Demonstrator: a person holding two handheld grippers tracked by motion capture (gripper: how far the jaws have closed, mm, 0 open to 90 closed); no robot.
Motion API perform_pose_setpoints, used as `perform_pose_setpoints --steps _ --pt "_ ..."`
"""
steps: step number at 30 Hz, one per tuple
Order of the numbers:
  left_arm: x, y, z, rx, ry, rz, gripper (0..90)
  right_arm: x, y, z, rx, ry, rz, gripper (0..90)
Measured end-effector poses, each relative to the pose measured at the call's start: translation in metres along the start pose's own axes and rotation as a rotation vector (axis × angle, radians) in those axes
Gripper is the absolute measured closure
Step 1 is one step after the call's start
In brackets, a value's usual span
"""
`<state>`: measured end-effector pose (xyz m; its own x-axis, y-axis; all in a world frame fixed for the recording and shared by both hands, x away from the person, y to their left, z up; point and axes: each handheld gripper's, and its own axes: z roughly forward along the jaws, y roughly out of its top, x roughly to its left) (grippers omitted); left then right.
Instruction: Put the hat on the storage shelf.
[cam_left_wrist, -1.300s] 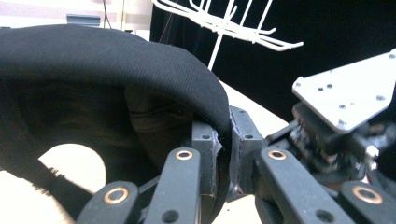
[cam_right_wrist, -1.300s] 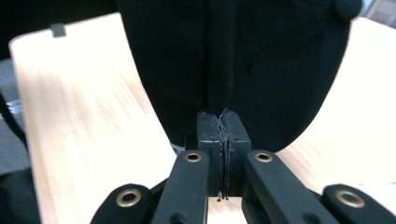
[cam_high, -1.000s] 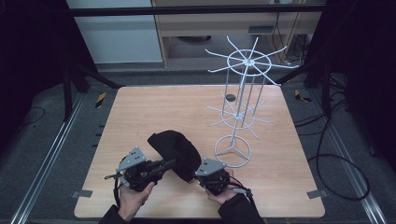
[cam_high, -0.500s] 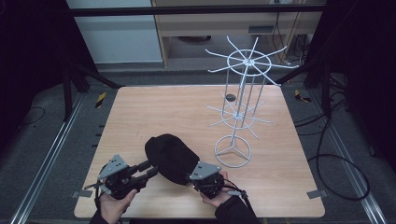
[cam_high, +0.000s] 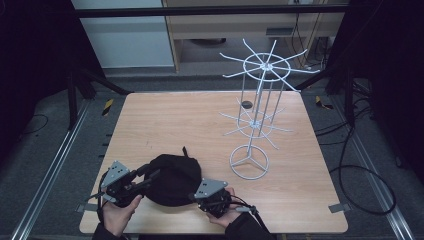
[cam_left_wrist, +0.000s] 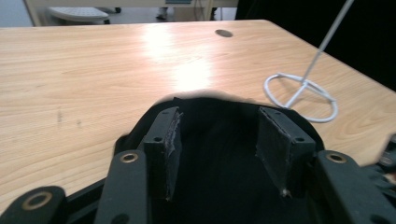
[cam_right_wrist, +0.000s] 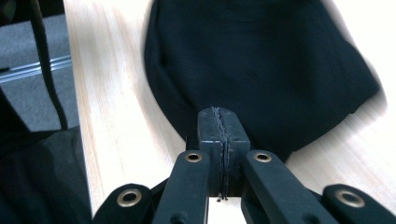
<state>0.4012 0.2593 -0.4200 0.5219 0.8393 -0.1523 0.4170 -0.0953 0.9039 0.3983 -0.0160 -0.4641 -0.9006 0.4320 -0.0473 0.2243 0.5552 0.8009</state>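
Note:
A black cap (cam_high: 172, 177) lies near the front edge of the wooden table (cam_high: 175, 120). My left gripper (cam_high: 151, 177) comes in from the cap's left and stands open, with the cap (cam_left_wrist: 219, 158) lying between its two pads (cam_left_wrist: 170, 140). At the cap's front right, my right gripper (cam_high: 193, 196) is shut, its pads pinched together on the cap's edge (cam_right_wrist: 261, 60). A hand holds each gripper at the table's front edge.
A white wire display rack (cam_high: 260, 95) with spoke arms stands right of centre, its ring base (cam_high: 248, 162) just right of the cap; that base (cam_left_wrist: 301, 95) also appears in the left gripper view. A small dark disc (cam_high: 246, 104) lies behind the rack.
Both grippers and the cap have slid toward the front-left of the table. The left gripper's jaws now reach around the cap.

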Motion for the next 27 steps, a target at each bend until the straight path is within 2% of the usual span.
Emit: perform_pose_setpoints --steps 4,8,9,11,13,16,19,20,21,23,25,27 --pt "0.01 0.003 0.001 -0.01 0.007 0.008 46.5 0.0 -0.004 0.004 0.025 -0.003 0.001 88.7" --pt "0.017 0.005 0.006 -0.004 0.028 0.039 43.6 -0.004 -0.004 -0.003 0.002 -0.031 0.019 85.2" --pt "0.017 0.005 0.006 -0.004 0.028 0.039 43.2 -0.007 -0.005 -0.007 -0.007 -0.051 0.04 84.6" --pt "0.025 0.002 0.009 0.024 0.047 0.056 42.6 -0.012 -0.006 -0.011 -0.029 -0.066 0.086 78.3" --pt "0.031 -0.001 0.01 0.051 0.049 0.057 41.8 -0.015 -0.007 -0.011 -0.054 -0.093 0.132 68.1" --pt "0.039 -0.005 0.011 0.084 0.058 0.068 41.6 -0.019 -0.008 -0.009 -0.082 -0.087 0.19 61.2" --pt "0.048 -0.012 0.014 0.129 0.044 0.076 43.0 -0.018 -0.006 -0.005 -0.096 -0.068 0.216 58.2" --pt "0.048 -0.012 0.014 0.129 0.044 0.076 44.3 -0.017 -0.005 -0.002 -0.095 -0.066 0.219 56.5" --pt "0.05 -0.015 0.018 0.152 0.044 0.086 45.0 -0.016 -0.005 -0.001 -0.093 -0.06 0.222 55.3" --pt "0.053 -0.02 0.024 0.196 0.035 0.095 48.5 -0.015 -0.004 0.005 -0.078 -0.046 0.229 55.6" --pt "0.054 -0.023 0.027 0.209 0.016 0.082 53.5 -0.015 -0.003 0.011 -0.053 -0.044 0.222 61.4" --pt "0.055 -0.023 0.028 0.235 0.013 0.072 63.6 -0.016 -0.002 0.015 -0.036 -0.045 0.224 75.0"
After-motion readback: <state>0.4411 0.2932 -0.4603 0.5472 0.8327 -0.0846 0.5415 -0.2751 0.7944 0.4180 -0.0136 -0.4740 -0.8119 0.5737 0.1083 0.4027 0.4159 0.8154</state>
